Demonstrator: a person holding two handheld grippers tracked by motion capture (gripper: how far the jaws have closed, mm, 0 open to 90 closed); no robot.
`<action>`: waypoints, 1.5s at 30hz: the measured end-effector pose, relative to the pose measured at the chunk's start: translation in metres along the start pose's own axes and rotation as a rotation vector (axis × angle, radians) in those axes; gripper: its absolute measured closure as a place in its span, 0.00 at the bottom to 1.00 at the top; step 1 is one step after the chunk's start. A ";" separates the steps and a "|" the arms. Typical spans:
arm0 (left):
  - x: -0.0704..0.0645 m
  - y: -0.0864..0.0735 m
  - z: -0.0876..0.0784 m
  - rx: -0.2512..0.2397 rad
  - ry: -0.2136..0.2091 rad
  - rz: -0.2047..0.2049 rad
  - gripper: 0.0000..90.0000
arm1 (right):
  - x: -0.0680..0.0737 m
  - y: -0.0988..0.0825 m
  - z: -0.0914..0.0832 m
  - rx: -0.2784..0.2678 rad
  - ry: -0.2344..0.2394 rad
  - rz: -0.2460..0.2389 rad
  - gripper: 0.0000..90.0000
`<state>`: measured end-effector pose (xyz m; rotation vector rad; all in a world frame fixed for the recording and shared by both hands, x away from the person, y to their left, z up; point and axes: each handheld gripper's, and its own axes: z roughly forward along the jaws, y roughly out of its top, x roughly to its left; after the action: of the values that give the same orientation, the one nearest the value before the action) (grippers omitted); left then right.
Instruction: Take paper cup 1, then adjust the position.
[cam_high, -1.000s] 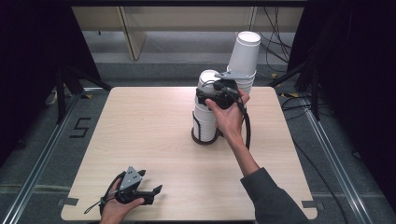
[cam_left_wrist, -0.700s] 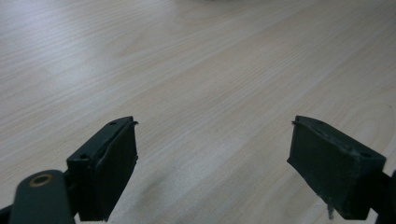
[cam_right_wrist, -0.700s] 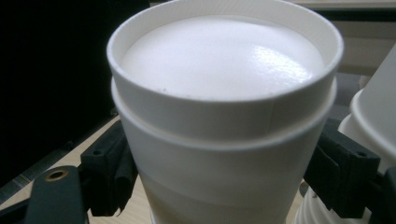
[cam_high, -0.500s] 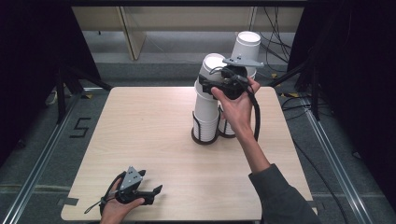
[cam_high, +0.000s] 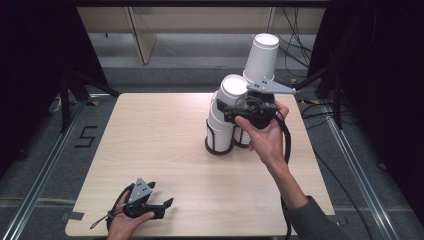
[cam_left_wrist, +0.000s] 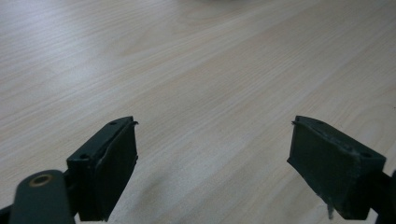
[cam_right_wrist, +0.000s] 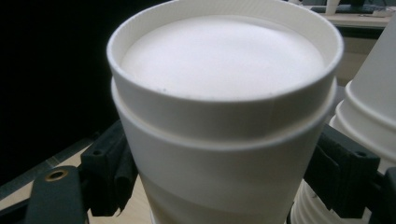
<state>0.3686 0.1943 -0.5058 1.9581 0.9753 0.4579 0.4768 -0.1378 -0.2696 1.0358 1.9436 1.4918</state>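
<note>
I am clamping the right tongs on the shorter cup stack. One black jaw is pressing at the 9 o'clock side of the white wall and the other at the 3 o'clock side. In the right gripper view the cups are standing bottom up, with the top one nested over the next. The grip is sitting below that top cup's rim.

In the high view the right tongs are pointing toward 9 o'clock from my hand. They are biting the shorter cup stack high up, just under its round top. The stack's foot is resting on the surface at about 1 o'clock from the middle, and a dark ring is showing around it.

The taller cup stack is standing just beside it on the 3 o'clock side. Whether the two are touching I cannot tell. It is also edging into the right gripper view at 3 o'clock.

I am holding the left tongs open, with bare pale wood showing between the jaws. In the high view the left tongs are lying low at about 7 o'clock on the surface near its front edge, well apart from both stacks.
</note>
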 end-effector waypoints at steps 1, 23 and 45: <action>0.000 0.000 0.000 0.001 0.000 0.001 0.16 | 0.002 -0.004 -0.003 0.004 0.009 0.001 0.22; 0.002 0.002 0.002 -0.007 -0.002 -0.005 0.16 | 0.020 -0.099 0.004 0.105 0.165 0.010 0.22; -0.002 0.005 0.006 -0.061 -0.049 -0.001 0.16 | 0.028 -0.140 0.022 0.202 0.223 -0.001 0.22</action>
<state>0.3732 0.1884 -0.5048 1.9060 0.9209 0.4320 0.4375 -0.1196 -0.4075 0.9857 2.2885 1.4881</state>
